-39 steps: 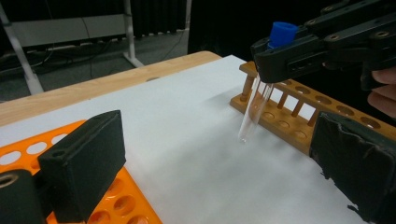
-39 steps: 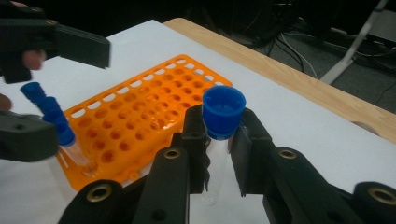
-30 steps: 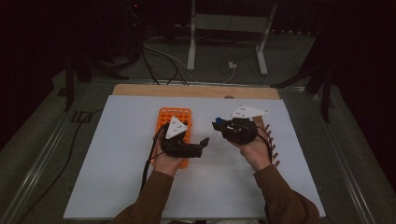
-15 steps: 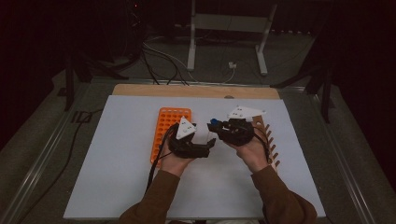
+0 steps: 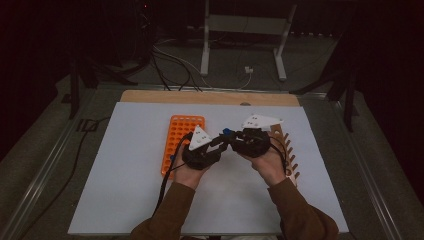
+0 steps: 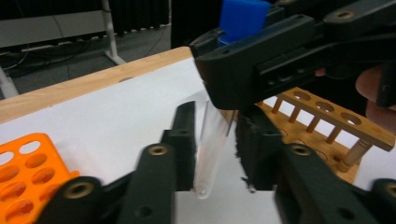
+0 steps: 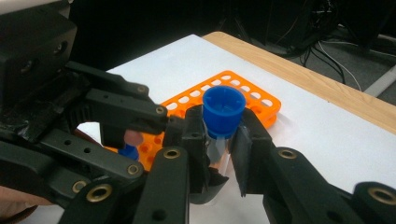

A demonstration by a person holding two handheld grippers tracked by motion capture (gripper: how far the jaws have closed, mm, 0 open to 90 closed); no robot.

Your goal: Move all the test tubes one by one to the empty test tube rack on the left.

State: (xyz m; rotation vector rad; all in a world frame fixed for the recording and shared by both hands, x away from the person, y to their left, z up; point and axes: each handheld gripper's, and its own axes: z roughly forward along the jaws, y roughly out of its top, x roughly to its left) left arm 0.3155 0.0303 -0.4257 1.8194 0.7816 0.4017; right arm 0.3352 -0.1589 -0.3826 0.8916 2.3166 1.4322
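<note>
Toward the desk's (image 5: 125,200) left of centre, an orange rack (image 5: 182,131), holes mostly bare, one blue-capped tube (image 7: 127,152) standing in it. Left gripper (image 5: 218,143), fingers (image 6: 183,140) just closed onto the clear tube (image 6: 210,149) body. Right gripper (image 5: 231,141), fingers (image 7: 194,140) clamped just below its blue cap (image 7: 224,109). Near the right edge, a wooden rack (image 5: 289,155), holes empty where visible.

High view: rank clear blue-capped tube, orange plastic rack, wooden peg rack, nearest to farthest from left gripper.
1. Clear blue-capped tube, at the left gripper jaws, held with the right gripper.
2. Orange plastic rack, just beside, left.
3. Wooden peg rack, far right.
</note>
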